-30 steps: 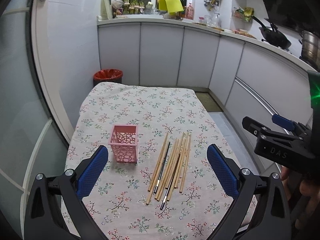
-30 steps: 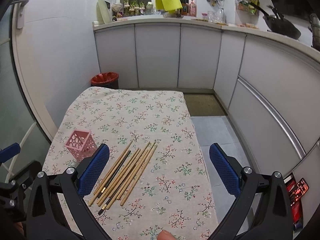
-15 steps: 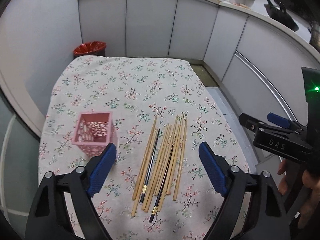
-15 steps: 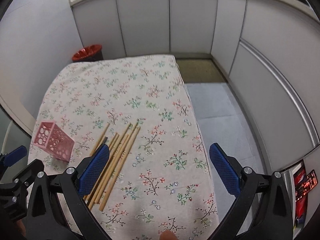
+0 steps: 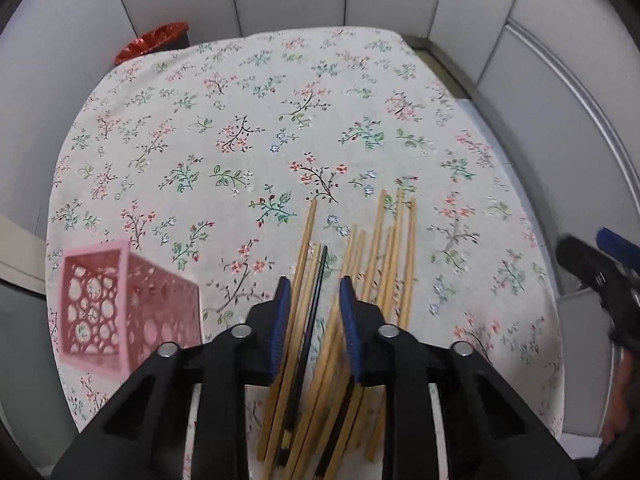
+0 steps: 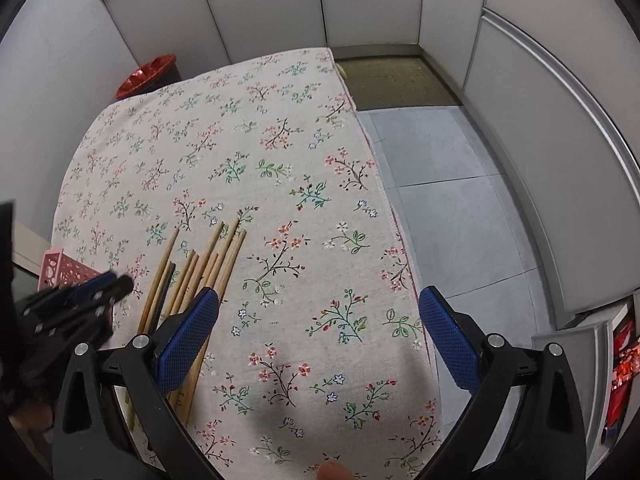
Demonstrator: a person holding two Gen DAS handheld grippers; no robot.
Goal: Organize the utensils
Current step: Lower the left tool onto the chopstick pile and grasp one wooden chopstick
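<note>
A bundle of wooden chopsticks (image 5: 384, 248) with dark ones among them lies on the floral tablecloth (image 5: 240, 128). My left gripper (image 5: 314, 286) is down over the bundle's near left part, its blue pads narrowed onto several sticks, one of them black. A pink perforated basket (image 5: 128, 312) stands left of it. In the right wrist view the chopsticks (image 6: 208, 256) lie at the left, beside the left gripper (image 6: 100, 288) and the basket (image 6: 60, 270). My right gripper (image 6: 319, 294) hangs open over bare cloth, holding nothing.
A red bin (image 6: 148, 74) stands past the table's far left corner. The table's right edge drops to a grey tiled floor (image 6: 440, 168). White cabinet fronts (image 6: 380, 0) curve round the back and right. My right gripper (image 5: 592, 264) shows at the left view's right edge.
My left gripper dropped forward onto the chopsticks and its jaws narrowed from wide open to close around several sticks. The right gripper tilted down and moved closer to the table, still open.
</note>
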